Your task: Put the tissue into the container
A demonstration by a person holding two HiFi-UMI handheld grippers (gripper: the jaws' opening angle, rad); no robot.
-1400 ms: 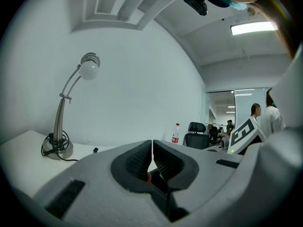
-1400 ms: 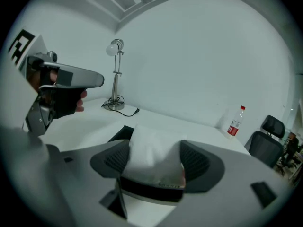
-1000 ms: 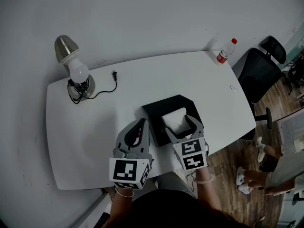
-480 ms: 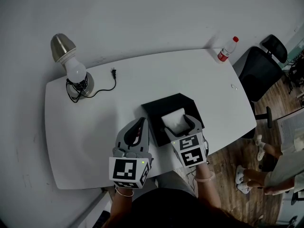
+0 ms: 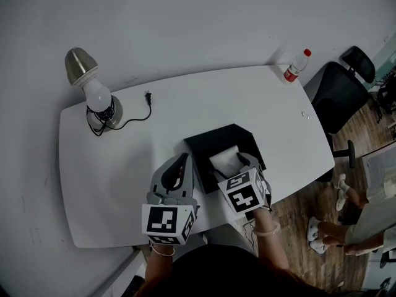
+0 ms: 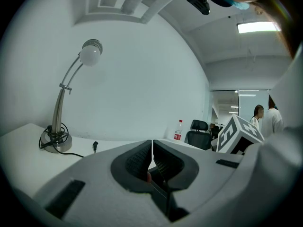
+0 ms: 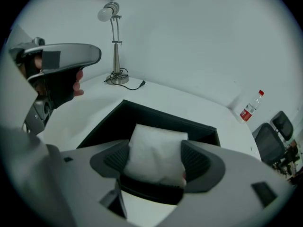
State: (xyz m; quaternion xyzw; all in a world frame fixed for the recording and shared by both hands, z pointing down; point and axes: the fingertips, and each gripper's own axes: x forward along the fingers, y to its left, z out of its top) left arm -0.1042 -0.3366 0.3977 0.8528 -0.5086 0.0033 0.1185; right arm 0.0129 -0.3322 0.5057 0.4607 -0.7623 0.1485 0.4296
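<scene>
Grey left gripper [image 5: 184, 158] and right gripper [image 5: 234, 166] bear black-and-white marker cubes [image 5: 164, 221], with black ribbed fingers [image 6: 135, 162].

White tissue [image 7: 156, 150] pinched upright, over open black container [image 5: 210, 142]

- The container [image 5: 216, 140] sits on the table [image 5: 247, 98], near its front edge.
- The tissue [image 5: 224, 161] stands between the right gripper's [image 5: 230, 164] jaws, over the container, perhaps touching its floor.
- The left gripper [image 5: 183, 163] is just left of the container.
- The lamp [image 5: 99, 94] stands at the far left corner and the bottle [image 5: 295, 65] at the far right.
</scene>
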